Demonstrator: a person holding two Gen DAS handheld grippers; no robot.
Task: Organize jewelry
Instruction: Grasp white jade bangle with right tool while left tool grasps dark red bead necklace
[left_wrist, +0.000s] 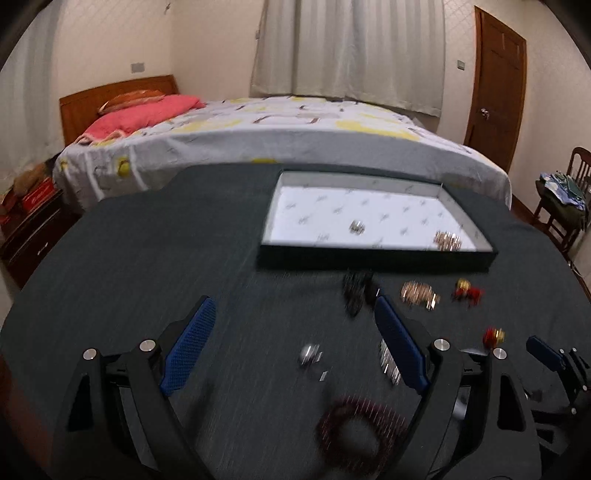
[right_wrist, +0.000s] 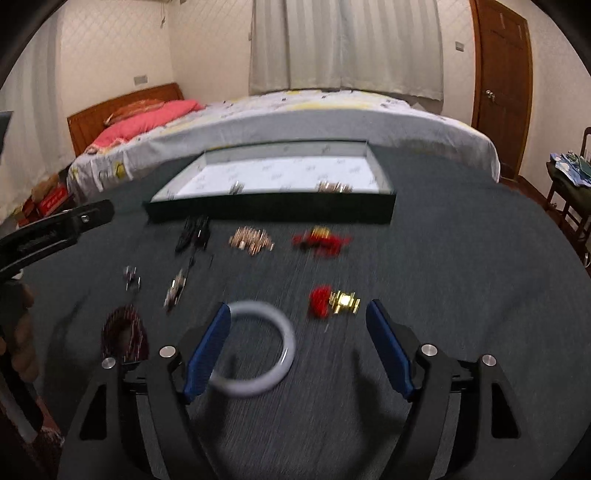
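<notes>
A dark tray with a white patterned liner (left_wrist: 373, 218) (right_wrist: 295, 171) sits at the table's far side and holds a silver piece (left_wrist: 357, 227) and a gold piece (left_wrist: 448, 240). Loose jewelry lies on the dark cloth: a dark red beaded bracelet (left_wrist: 356, 432) (right_wrist: 123, 334), a small silver piece (left_wrist: 309, 355), black, gold and red pieces (right_wrist: 251, 240). A pale bangle (right_wrist: 255, 349) lies between my right fingers. My left gripper (left_wrist: 291, 347) is open and empty above the cloth. My right gripper (right_wrist: 299, 347) is open around the bangle, not gripping it.
A bed (left_wrist: 280, 136) with a pink pillow stands behind the table. A wooden door (left_wrist: 495, 88) and a chair (left_wrist: 565, 206) with clothes are at the right. The right gripper's finger (left_wrist: 543, 354) shows at the left view's right edge.
</notes>
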